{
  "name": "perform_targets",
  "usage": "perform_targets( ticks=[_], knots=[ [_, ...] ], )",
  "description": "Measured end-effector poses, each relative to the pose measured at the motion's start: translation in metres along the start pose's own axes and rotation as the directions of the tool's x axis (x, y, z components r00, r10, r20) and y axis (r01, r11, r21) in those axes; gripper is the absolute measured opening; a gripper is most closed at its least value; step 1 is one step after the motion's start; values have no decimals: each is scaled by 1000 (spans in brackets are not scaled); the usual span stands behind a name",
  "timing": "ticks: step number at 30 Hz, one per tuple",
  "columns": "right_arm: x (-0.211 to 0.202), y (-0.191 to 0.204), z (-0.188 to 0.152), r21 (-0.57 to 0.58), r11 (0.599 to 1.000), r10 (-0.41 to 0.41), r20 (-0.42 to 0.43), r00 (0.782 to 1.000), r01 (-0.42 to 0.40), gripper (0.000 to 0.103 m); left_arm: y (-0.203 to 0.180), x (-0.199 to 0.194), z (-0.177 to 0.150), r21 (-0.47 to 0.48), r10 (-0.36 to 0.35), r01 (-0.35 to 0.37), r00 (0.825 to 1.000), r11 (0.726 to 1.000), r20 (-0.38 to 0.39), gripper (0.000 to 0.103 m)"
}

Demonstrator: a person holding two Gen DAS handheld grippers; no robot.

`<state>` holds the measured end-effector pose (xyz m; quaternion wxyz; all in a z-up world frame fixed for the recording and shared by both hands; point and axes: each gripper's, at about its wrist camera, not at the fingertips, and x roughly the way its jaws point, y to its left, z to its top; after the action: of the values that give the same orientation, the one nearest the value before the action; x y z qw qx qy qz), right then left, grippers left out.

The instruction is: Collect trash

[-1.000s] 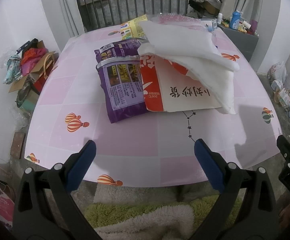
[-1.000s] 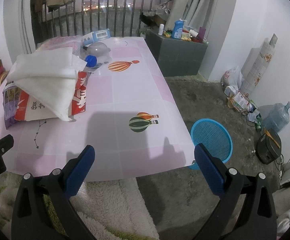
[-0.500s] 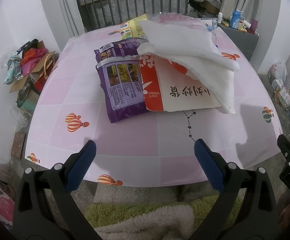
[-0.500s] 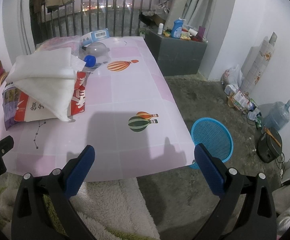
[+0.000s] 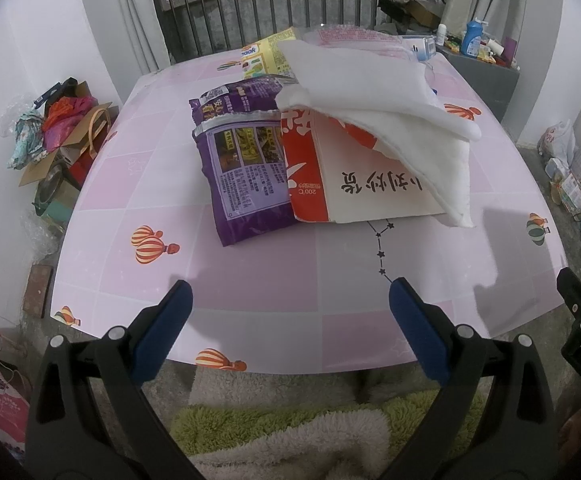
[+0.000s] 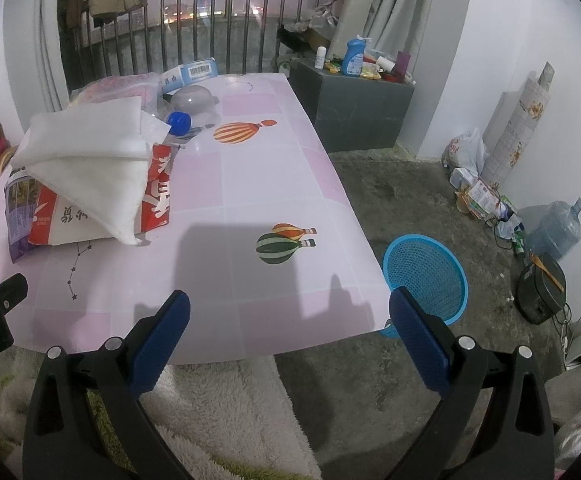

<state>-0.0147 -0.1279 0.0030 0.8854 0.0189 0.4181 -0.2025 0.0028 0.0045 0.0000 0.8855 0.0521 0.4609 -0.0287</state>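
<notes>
A pile of trash lies on the pink table (image 5: 250, 280): a purple snack bag (image 5: 246, 176), a red and white paper bag (image 5: 354, 192), white foam sheets (image 5: 378, 92) on top, and a yellow packet (image 5: 266, 54) behind. My left gripper (image 5: 288, 312) is open and empty above the table's near edge, short of the pile. My right gripper (image 6: 290, 320) is open and empty over the table's near right corner. The foam sheets (image 6: 86, 160), a crushed clear bottle with a blue cap (image 6: 178, 122) and a blue-white box (image 6: 188, 74) show to its left. A blue mesh basket (image 6: 424, 276) stands on the floor beside the table.
A fluffy rug (image 6: 226, 412) lies under the near table edge. A grey cabinet (image 6: 354, 112) with bottles stands at the back right. A water jug (image 6: 556, 228) and bags line the right wall. Boxes and clothes (image 5: 58, 128) sit on the floor at left.
</notes>
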Motion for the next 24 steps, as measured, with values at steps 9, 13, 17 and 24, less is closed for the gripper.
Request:
perform_targets(
  ticks=[9,13,17,24],
  knots=[
    [0,-1,0,-1,1000,-2,3,1000,2,97,3,0,-1,-6,0,0,1000,1000,-1,94],
    [0,-1,0,0,1000,-3,2,1000,3,97,6,2,-5,-10,1,-1,1000,1000,-3,94],
    [1,-3,1,8,1000,-2,2,1000,2,97,11,4,-5,-21,-4,3,1000,1000,-8,94],
    [-3,0,13,-2,999,46,64,997,-46,97,15,2,4,-15,-43,43,999,999,12,94]
  ],
)
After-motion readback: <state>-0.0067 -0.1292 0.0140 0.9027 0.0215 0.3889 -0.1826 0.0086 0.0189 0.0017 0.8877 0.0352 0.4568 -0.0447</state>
